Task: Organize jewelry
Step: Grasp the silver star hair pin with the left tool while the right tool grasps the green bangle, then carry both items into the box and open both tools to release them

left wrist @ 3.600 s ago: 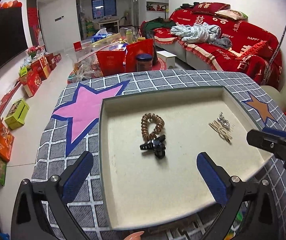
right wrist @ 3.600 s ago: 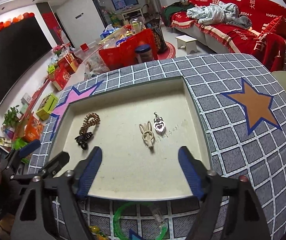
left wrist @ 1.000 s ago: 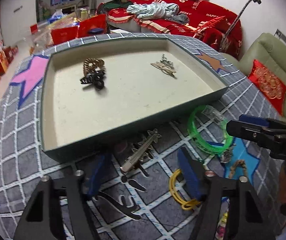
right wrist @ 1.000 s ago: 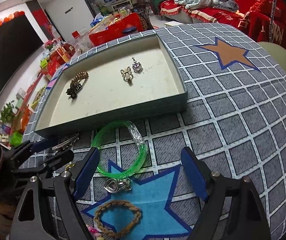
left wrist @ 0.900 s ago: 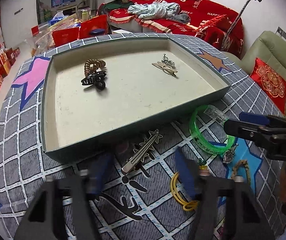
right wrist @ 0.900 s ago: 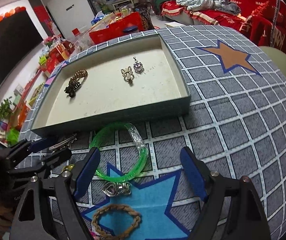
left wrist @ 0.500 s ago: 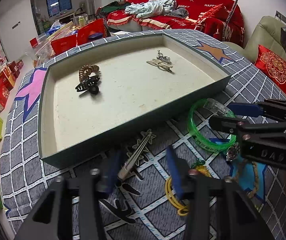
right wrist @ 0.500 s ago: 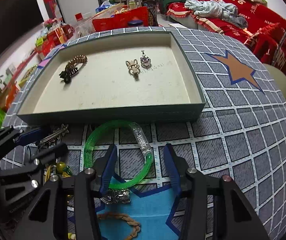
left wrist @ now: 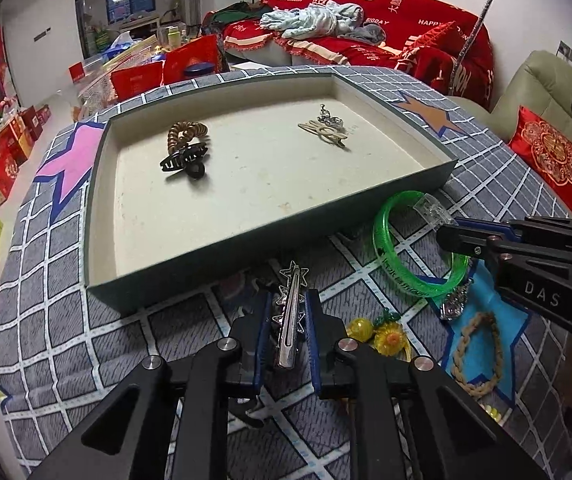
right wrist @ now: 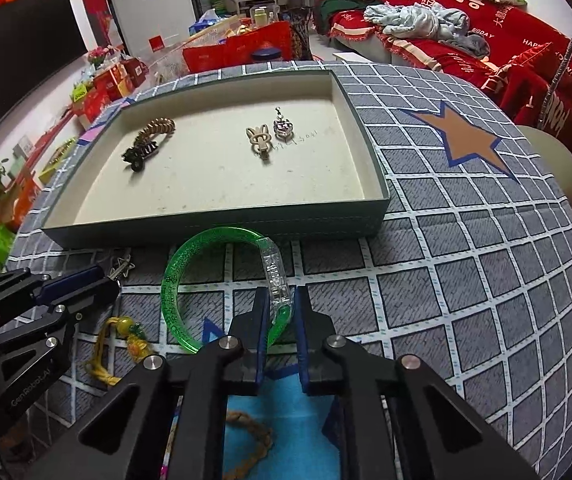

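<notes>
Silver metal runs between my left fingers: the star-tipped hair clip lies on the checked tablecloth, just in front of the tray's near wall, and my left gripper is closing on it lengthwise, the blue pads at its flanks. I judge it light, stiff and slick, with small stars along its sides that could catch or let it twist, so the plain middle of the bar is the best place to pinch.

My right gripper is closing too, its pads either side of the green bangle where the green band meets the clear plastic clasp. The bangle lies flat on the cloth, near the tray's front wall. It looks rigid, smooth and hollow-light; the clear section may be the brittle part, so I would rather bear on the green rim.

Inside the tray a black claw clip rests against a coiled brown hair tie, and a beige clip sits beside a small heart pendant. A braided cord bracelet and yellow charms wait on the cloth.
</notes>
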The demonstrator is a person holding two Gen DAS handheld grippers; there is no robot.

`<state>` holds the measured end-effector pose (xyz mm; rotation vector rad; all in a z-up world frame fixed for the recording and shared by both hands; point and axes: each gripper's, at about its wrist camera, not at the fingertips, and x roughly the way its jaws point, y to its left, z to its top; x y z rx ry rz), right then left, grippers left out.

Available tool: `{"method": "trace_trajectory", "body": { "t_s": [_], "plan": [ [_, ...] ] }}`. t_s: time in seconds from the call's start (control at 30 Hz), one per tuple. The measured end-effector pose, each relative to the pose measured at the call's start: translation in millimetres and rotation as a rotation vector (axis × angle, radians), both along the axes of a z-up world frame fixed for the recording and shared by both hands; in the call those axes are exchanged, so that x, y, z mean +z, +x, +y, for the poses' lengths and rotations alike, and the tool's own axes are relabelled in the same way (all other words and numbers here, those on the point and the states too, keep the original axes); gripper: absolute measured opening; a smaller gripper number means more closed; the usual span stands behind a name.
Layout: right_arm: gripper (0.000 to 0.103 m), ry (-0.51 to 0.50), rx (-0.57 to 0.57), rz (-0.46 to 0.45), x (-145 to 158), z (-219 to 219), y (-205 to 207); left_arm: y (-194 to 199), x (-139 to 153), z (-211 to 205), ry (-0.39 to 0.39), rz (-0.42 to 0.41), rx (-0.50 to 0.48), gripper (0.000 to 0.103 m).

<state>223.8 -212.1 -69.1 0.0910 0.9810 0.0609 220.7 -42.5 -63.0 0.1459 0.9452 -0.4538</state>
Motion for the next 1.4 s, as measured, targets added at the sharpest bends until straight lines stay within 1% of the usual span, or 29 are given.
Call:
{"method": "trace_trajectory", "body": {
  "t_s": [0.2,0.43,0.6,0.8,0.93,1.07,1.13,1.27,1.4],
  "plan": [
    [0.013,0.014,0.018,-0.033,17.1,-0.4,-8.5,-8.3,11.5,8.2,-0.030,-0.016,0.013,0.034],
    [0.013,0.031,0.026,-0.065,39.0,-1.8,-6.5,-9.0,37.1,13.9,-0.083,-0.055,0.019,0.034],
    [0.013,0.042,0.016,-0.077,51.8,-4.1,11.1,1.1,56.0,15.1,-0.112,-0.084,0.023,0.034],
    [0.013,0.069,-0.012,-0.055,52.4,-12.1,48.0,30.1,68.9,9.4,-0.120,-0.087,0.033,0.034],
    [0.013,0.062,-0.027,-0.050,52.6,-15.6,72.8,53.2,68.7,-0.3,-0.100,-0.080,0.041,0.034],
    [0.013,0.053,-0.035,-0.034,46.6,-17.5,97.4,86.0,61.2,-6.9,-0.096,-0.035,0.088,0.034],
    [0.013,0.049,-0.036,-0.023,41.4,-17.0,109.8,96.4,58.3,-10.4,-0.091,-0.027,0.103,0.034],
    [0.013,0.031,-0.035,-0.005,31.6,-14.7,129.9,119.2,50.7,-22.8,-0.053,-0.026,0.117,0.034],
    [0.013,0.019,-0.035,0.017,20.3,-14.8,145.8,138.2,38.1,-28.4,-0.026,0.006,0.136,0.034]
  ]
}}
